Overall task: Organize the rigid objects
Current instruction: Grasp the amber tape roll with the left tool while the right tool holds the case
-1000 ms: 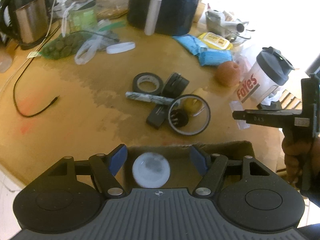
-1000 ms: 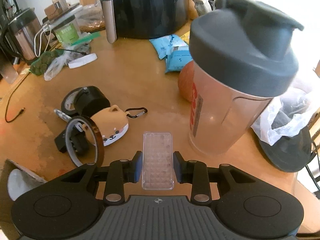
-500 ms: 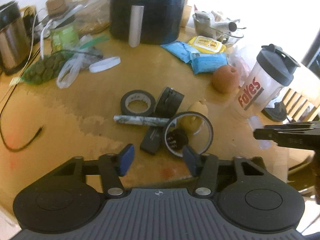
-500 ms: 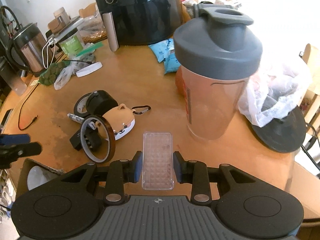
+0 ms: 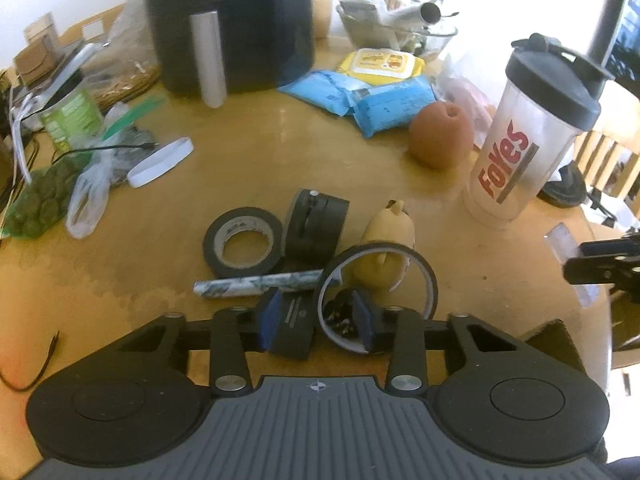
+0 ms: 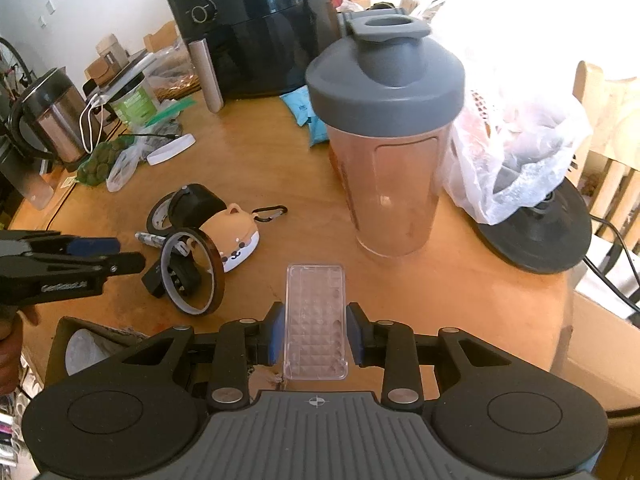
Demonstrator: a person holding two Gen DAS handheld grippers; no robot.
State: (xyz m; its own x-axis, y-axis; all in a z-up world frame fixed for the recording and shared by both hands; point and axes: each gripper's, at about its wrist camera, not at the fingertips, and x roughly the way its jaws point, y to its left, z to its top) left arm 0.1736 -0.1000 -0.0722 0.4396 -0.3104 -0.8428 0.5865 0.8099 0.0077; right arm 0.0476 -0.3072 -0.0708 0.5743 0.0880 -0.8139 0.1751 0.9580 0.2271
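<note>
Right now your right claw point(image 6: 315, 334) is clamped on a clear, rectangular plastic case with a studded texture point(image 6: 315, 325), held above the near edge of the wooden worktop point(image 6: 280, 168), with the grey-lidded shaker bottle point(image 6: 386, 136) just beyond. Your left claw point(image 5: 318, 322) has its blue pads apart, straddling a flat black block point(image 5: 294, 330) and the near side of an upright amber tape ring point(image 5: 378, 280). Behind these lie a black tape roll point(image 5: 241, 246), a marbled pen point(image 5: 260, 285) and a tan dog-shaped pouch point(image 6: 238, 238). A cardboard box point(image 6: 64, 340) sits at the near left corner.
</note>
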